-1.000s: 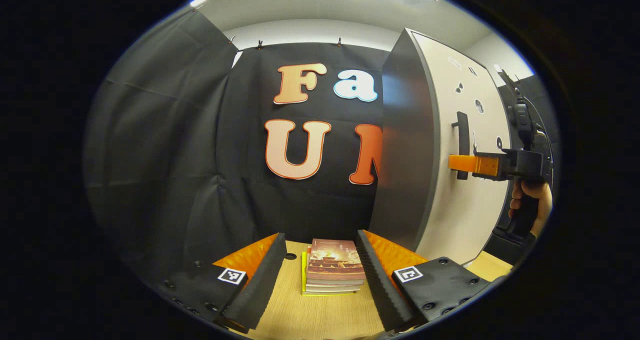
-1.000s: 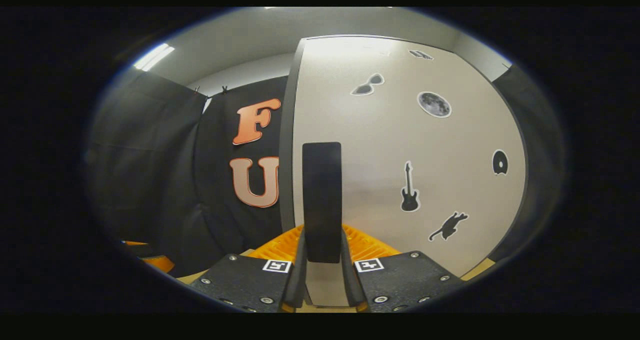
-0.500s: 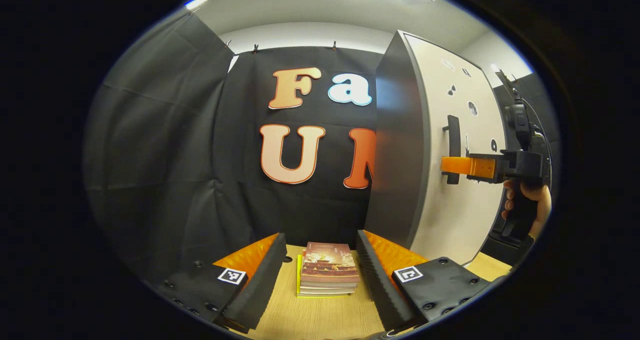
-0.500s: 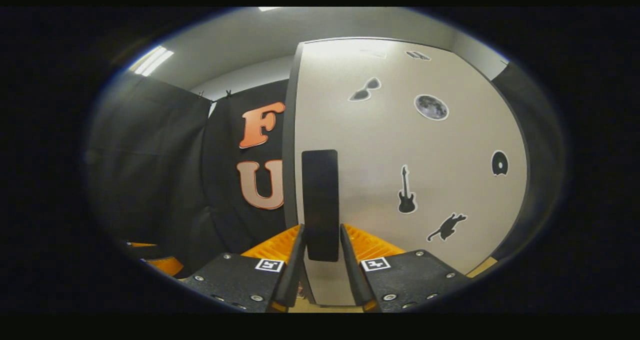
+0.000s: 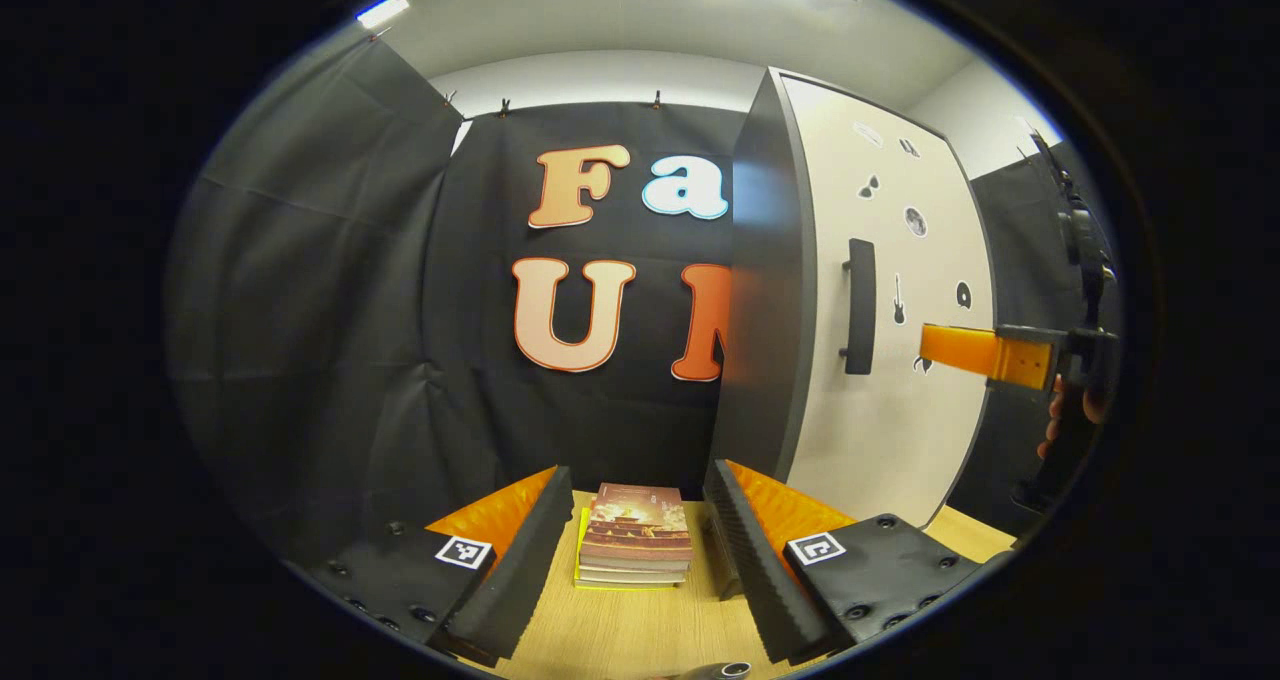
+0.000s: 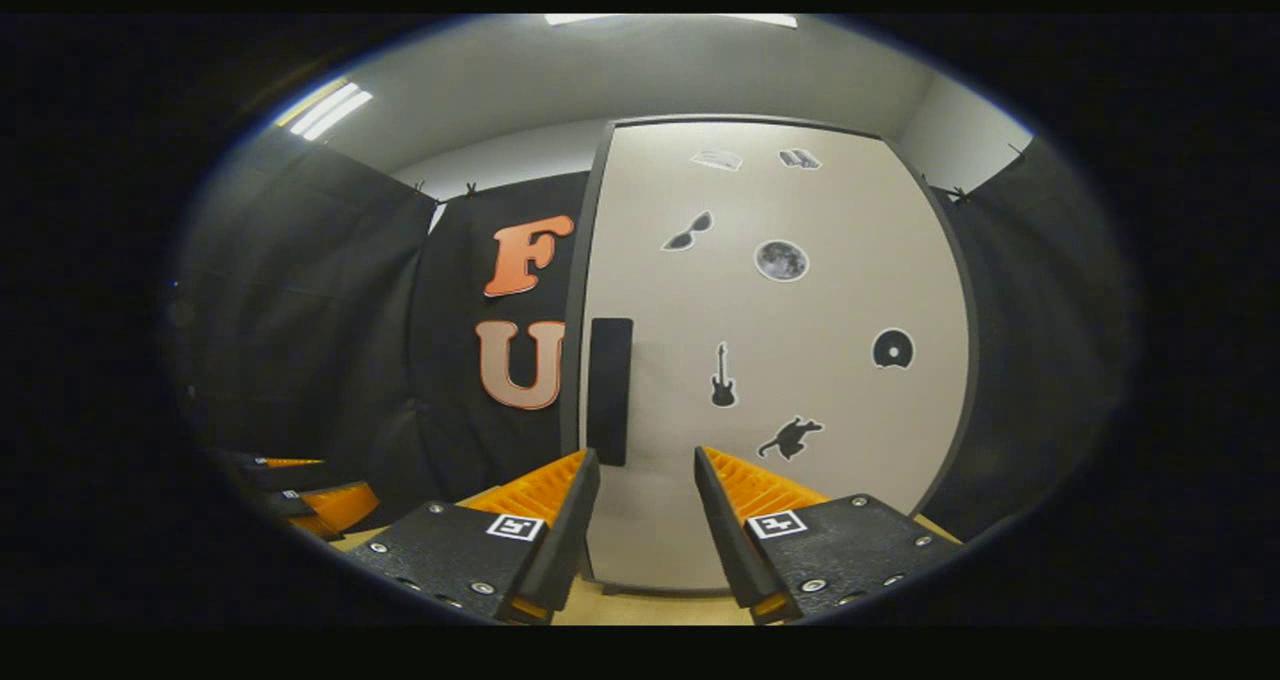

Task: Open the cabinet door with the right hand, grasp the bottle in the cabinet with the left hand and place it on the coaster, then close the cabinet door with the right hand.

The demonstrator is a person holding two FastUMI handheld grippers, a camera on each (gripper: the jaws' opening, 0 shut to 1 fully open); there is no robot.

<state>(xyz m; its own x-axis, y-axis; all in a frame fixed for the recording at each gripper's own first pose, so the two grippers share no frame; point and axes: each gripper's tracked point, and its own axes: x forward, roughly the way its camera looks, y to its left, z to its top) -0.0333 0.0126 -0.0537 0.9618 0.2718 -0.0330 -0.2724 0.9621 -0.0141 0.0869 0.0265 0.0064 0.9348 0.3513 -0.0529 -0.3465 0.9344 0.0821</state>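
Left gripper [image 5: 640,475] hangs low over the wooden table [image 5: 640,630], jaws wide, nothing between them. A stack of books [image 5: 635,540] lies farther off, seen through the gap.

Right gripper [image 6: 645,455] is also wide and empty. It's aimed at the cabinet door [image 6: 800,440], w/ the dark vertical handle [image 6: 609,390] ahead and slightly left of its line, clearly apart. No contact. From the left gripper view the same tool is over on the right, held by a hand [image 5: 1075,420], fingers pointing at the door but short of the handle.

The door itself looks shut: the pale front w/ its stickers sits flush in the frame, no gap, no look inside.

The bottle is the tricky bit. There's a small shiny round-topped thing [image 5: 722,670] at the very near edge of the table, just by the left gripper's right finger. Could be the bottle's cap, but too little of it in shot to tell. Coaster: can't place it either.

Progress, as a judgement: door closed + both grippers free fits either end of the job, nothing begun or everything finished. If that near thing is the bottle, all steps are prob. done. If not, open, grasp, place and close are all left.
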